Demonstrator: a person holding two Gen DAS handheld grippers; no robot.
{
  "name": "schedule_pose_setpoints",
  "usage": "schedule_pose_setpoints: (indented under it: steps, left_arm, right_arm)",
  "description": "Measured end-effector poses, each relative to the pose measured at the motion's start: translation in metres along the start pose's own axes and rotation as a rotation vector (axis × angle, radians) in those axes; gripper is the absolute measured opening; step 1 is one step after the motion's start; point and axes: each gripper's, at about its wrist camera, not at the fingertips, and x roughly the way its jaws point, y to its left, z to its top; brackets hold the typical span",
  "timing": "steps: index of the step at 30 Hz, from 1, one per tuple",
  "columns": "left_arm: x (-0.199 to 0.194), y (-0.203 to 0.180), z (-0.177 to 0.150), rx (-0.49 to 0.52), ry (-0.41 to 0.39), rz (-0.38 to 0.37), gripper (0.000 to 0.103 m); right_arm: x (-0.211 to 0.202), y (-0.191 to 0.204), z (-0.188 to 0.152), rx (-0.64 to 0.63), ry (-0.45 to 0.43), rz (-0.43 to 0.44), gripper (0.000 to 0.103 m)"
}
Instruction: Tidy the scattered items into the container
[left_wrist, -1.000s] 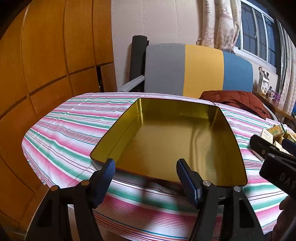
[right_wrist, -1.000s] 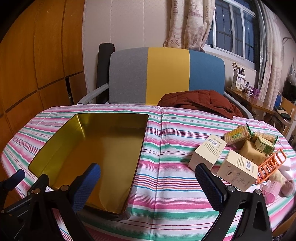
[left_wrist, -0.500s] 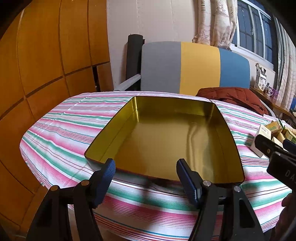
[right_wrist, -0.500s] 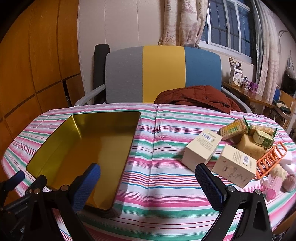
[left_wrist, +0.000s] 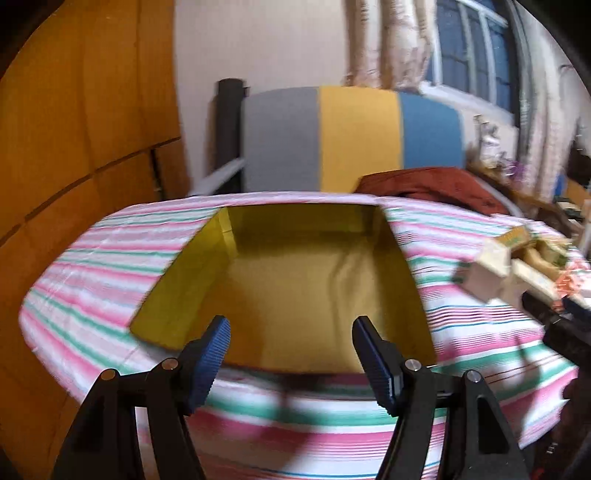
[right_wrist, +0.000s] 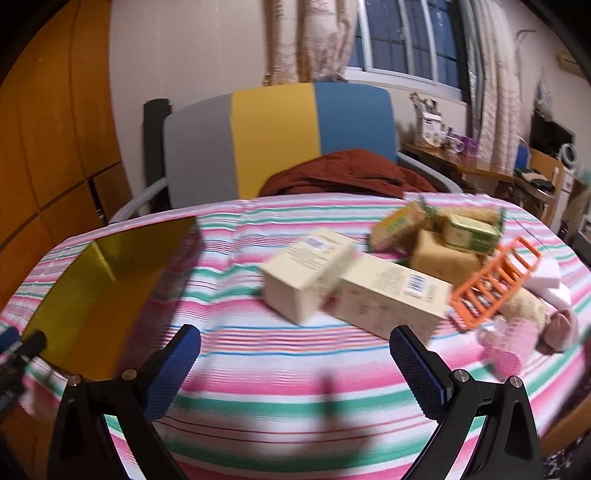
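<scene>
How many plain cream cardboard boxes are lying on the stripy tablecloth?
2. One cream cardboard box lies nearest the gold metal tray; the second cream box sits touching its right side, beside the orange plastic rack. The pile behind may hide more.

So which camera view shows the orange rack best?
The right wrist view: the orange rack lies whole, leaning on the boxes. The left wrist view catches only a blurred orange bit at the right edge.

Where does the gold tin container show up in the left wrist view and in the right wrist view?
Left wrist view: the gold tin container fills the centre, just beyond the open left gripper.
Right wrist view: it sits at the left edge, left of the open right gripper.
Shared landmark: the grey, yellow and blue chair back behind the table.
</scene>
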Motion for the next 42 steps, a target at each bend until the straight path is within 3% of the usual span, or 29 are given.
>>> schedule_pose_setpoints:
  steps: [7,12,15,22,28,31,36,42]
  left_arm:
    - [-0.010,-0.062,0.017,0.132,-0.028,-0.253,0.070]
    - [-0.006,-0.111,0.026,0.240,-0.023,-0.355,0.070]
    - [0.007,-0.138,0.034,0.287,0.026,-0.408,0.070]
    - [0.037,-0.172,0.048,0.322,0.106,-0.403,0.070]
    - [0.067,-0.197,0.048,0.379,0.135,-0.356,0.070]
    - [0.083,-0.201,0.055,0.371,0.174,-0.364,0.070]
    - [0.102,-0.216,0.058,0.458,0.213,-0.371,0.070]
    - [0.117,-0.225,0.060,0.486,0.242,-0.371,0.070]
  right_arm:
    - [0.004,-0.073,-0.013,0.098,0.035,-0.031,0.103]
    - [0.003,-0.111,-0.026,0.142,0.058,-0.008,0.103]
    - [-0.002,-0.119,-0.033,0.137,0.055,0.037,0.103]
    - [0.003,-0.122,-0.048,0.099,0.068,0.127,0.103]
    - [0.009,-0.136,-0.059,0.118,0.066,0.140,0.103]
    - [0.007,-0.139,-0.064,0.110,0.035,0.171,0.103]
    - [0.010,-0.140,-0.067,0.096,0.002,0.185,0.103]
    - [0.016,-0.142,-0.065,0.104,-0.014,0.204,0.103]
